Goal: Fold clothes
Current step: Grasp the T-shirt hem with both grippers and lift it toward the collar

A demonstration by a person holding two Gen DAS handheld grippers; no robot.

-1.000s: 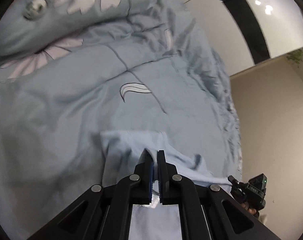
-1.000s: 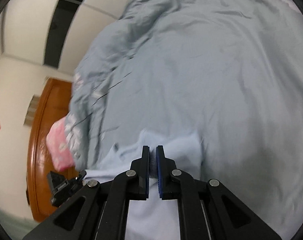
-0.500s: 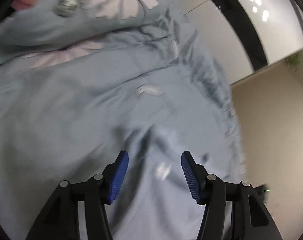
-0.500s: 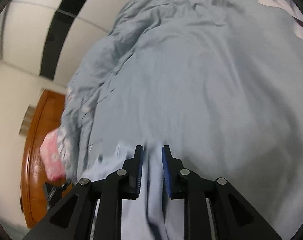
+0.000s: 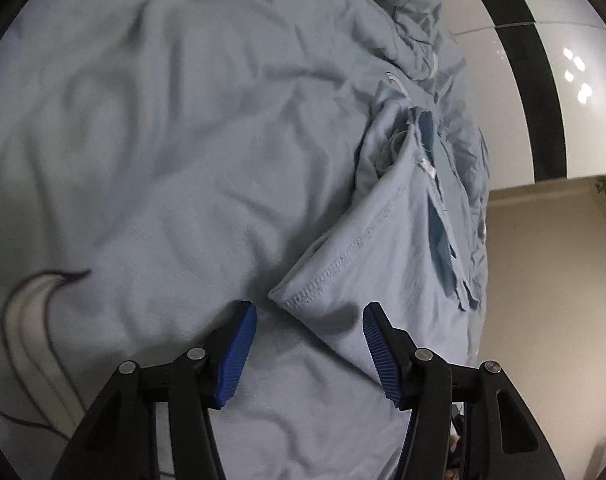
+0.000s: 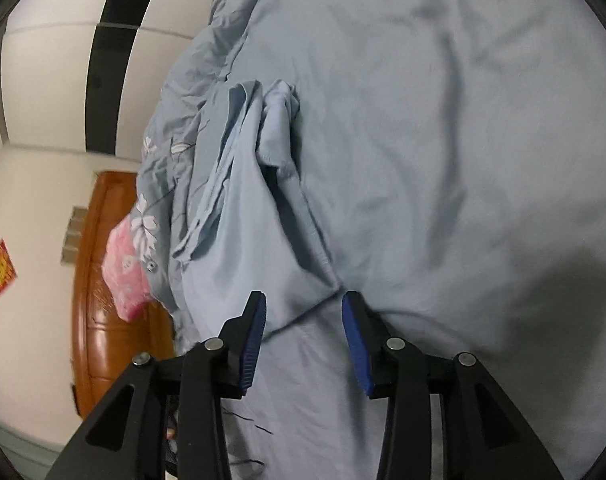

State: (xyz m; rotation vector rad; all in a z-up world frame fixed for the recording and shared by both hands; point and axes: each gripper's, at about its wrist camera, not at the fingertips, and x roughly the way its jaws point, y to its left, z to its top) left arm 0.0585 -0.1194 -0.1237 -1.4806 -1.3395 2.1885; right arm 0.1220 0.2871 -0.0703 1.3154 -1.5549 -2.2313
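Light-blue garment (image 5: pixel 403 240) lies on bed quilt (image 5: pixel 163 140). Left tongs (image 5: pixel 309 320) apart, empty, straddling hemmed corner. Right tongs (image 6: pixel 303 312) opening around fold, nothing clamped; likely releasing after laying fold.

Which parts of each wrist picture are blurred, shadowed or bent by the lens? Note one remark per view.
Left wrist view: the flower print on the bedcover is smeared by motion blur, the garment's stitched hem stays sharp, and glare spots shine on the wall panel. Right wrist view: the fisheye bends the wooden door, and a soft dark shadow lies on the bedcover.
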